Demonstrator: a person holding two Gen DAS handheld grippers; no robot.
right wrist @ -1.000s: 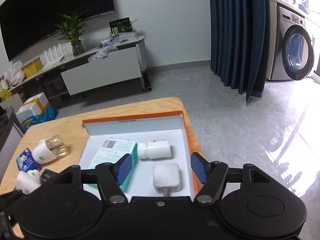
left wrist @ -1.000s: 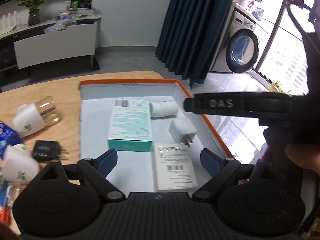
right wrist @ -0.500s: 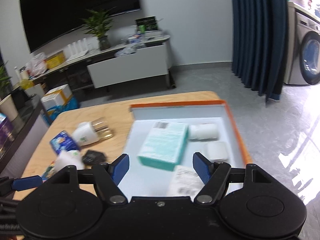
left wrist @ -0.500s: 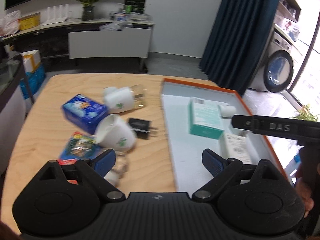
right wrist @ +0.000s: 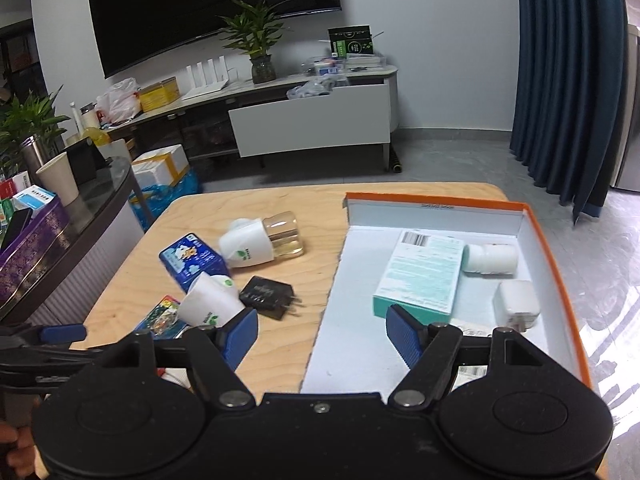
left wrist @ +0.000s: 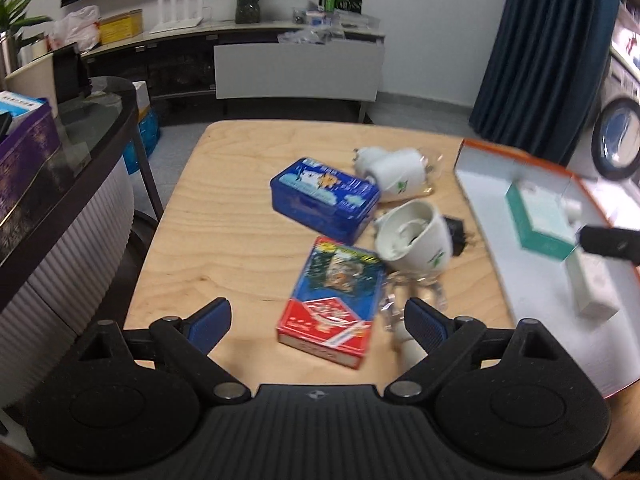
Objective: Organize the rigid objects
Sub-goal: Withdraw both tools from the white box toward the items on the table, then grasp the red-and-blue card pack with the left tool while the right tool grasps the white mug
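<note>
roughly half done: the teal box (right wrist: 420,274), white bottle (right wrist: 490,259) and white charger (right wrist: 517,304) lay in the orange tray (right wrist: 560,276) along the desk's right edge. the blue tin (left wrist: 326,197), card box (left wrist: 334,296), two plug-in diffusers (left wrist: 416,236) and black adapter (right wrist: 266,297) lay loose mid-desk. left gripper (left wrist: 318,322) and right gripper (right wrist: 322,334) had jaws released, empty.

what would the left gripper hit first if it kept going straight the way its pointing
Probably the red and blue card box, lying on the table between the open left gripper fingers; depth is unclear, so it might pass above it.

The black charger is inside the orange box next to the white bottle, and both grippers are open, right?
Not quite. The black charger lies on the wooden table, outside the orange box. The right wrist view shows it. The white bottle is inside the box, and both the left gripper and right gripper are open.
</note>
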